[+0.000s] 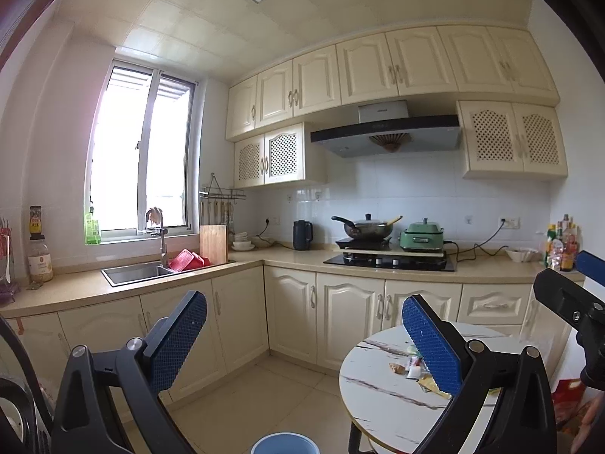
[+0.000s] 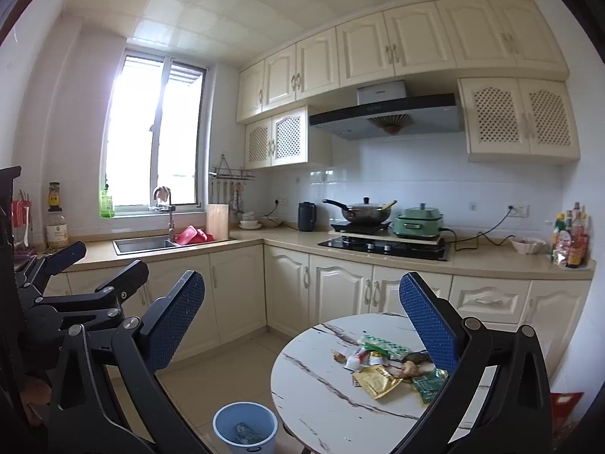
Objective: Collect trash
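Several snack wrappers and food scraps lie in a heap on a round white marble-look table; the heap also shows in the left wrist view, partly hidden by a finger. A blue waste bin stands on the floor left of the table with some trash inside; its rim shows in the left wrist view. My left gripper is open and empty, held above the floor left of the table. My right gripper is open and empty, above the table's near left side.
Cream base cabinets run along the back behind the table. The counter carries a sink, a hob with a wok and a green cooker. A red bag lies on the floor at the right.
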The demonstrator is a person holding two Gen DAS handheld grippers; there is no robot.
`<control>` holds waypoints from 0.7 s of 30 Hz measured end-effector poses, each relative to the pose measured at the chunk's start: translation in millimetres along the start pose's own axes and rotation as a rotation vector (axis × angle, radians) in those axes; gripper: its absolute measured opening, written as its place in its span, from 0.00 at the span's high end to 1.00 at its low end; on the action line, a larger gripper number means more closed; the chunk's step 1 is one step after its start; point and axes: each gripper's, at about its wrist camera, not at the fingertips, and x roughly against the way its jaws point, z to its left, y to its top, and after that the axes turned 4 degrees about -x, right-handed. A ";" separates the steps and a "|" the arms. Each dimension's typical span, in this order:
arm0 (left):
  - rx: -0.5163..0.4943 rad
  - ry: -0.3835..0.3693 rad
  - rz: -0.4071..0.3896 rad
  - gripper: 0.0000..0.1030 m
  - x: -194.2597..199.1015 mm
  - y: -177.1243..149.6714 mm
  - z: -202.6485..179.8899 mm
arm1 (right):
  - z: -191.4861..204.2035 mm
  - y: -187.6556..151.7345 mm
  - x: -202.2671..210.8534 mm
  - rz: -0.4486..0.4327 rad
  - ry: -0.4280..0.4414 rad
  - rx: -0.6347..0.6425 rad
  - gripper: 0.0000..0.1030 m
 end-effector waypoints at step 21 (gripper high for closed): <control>-0.017 -0.068 0.161 0.01 -103.1 12.9 -28.4 | -73.9 -24.2 -34.1 0.097 -0.145 -0.079 0.00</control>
